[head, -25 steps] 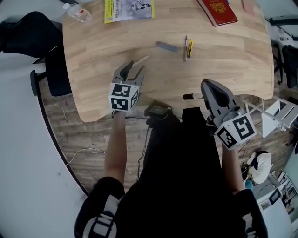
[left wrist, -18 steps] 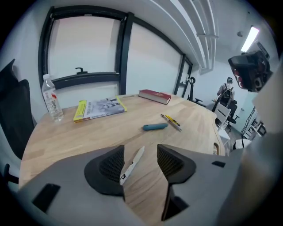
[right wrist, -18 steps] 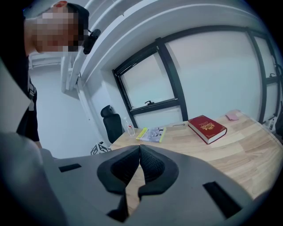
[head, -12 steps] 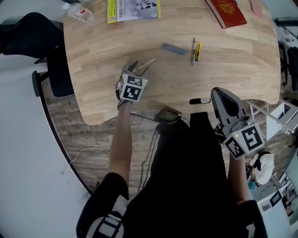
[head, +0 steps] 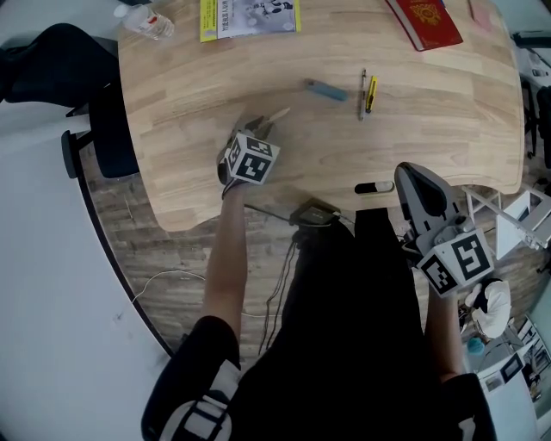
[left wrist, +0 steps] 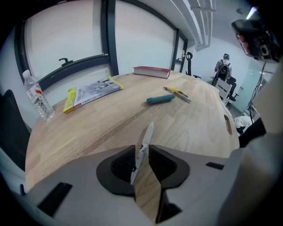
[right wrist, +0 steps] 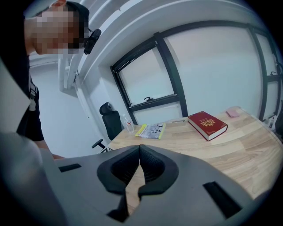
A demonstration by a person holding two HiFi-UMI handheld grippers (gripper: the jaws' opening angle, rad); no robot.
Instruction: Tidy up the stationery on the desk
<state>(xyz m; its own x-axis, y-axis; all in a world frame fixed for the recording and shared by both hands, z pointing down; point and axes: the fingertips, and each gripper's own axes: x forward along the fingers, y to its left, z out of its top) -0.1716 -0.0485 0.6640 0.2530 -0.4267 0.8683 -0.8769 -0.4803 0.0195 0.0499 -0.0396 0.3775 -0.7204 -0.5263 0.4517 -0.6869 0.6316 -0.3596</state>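
Pen: slim white pen (left wrist: 147, 133) lies on the pale wooden desk (head: 185, 121) near its front edge, between the jaws of the left gripper (left wrist: 142, 148).
Left gripper: tipped steeply down, its jaws have just been closing. Wood shows beside the pen, so it is not yet pinched; likely a pick-up.
Right gripper (right wrist: 139, 148): off the desk's edge, jaws pressed together on nothing, apparently waiting.
Loose items: teal capped marker (head: 327, 90), yellow pen (head: 372, 93).
Writing: none legible; red hardcover book (head: 428, 19) bears a gold emblem.
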